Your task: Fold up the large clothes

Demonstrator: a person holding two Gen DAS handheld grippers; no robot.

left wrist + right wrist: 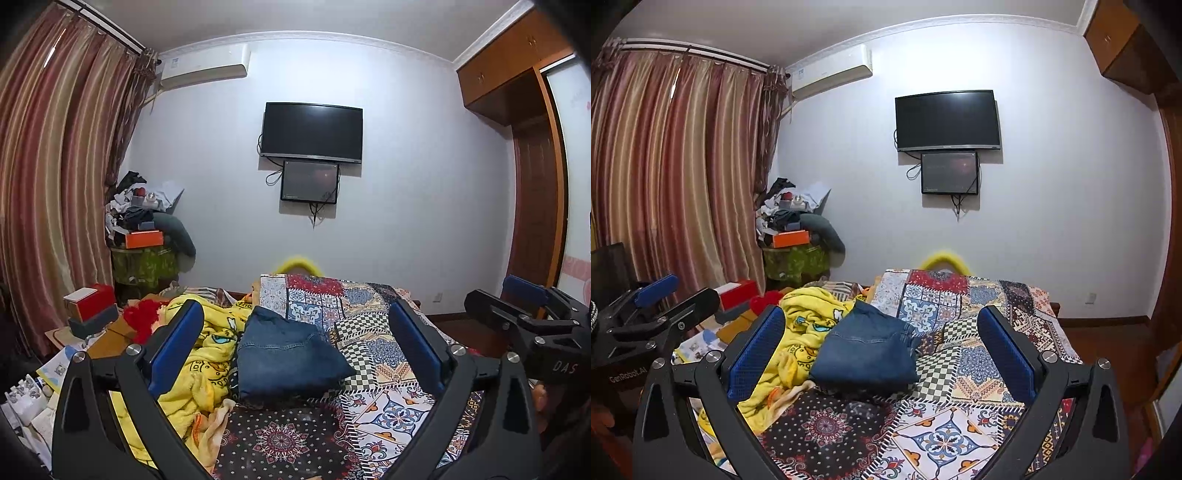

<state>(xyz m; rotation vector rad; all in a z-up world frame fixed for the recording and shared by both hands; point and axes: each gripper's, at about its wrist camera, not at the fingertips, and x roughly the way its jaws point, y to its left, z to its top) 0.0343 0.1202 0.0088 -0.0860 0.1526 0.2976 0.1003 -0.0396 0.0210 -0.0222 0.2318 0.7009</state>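
A pair of blue jeans, folded into a compact rectangle, lies on the patchwork bedspread; it also shows in the right wrist view. My left gripper is open and empty, held above the near part of the bed, with the jeans seen between its blue-padded fingers. My right gripper is also open and empty, at a similar height, and it appears at the right edge of the left wrist view. The left gripper appears at the left edge of the right wrist view.
A yellow cartoon blanket is bunched on the bed left of the jeans. Boxes and clutter stand on a side table at the left, by striped curtains. A television hangs on the far wall. A wooden wardrobe stands at the right.
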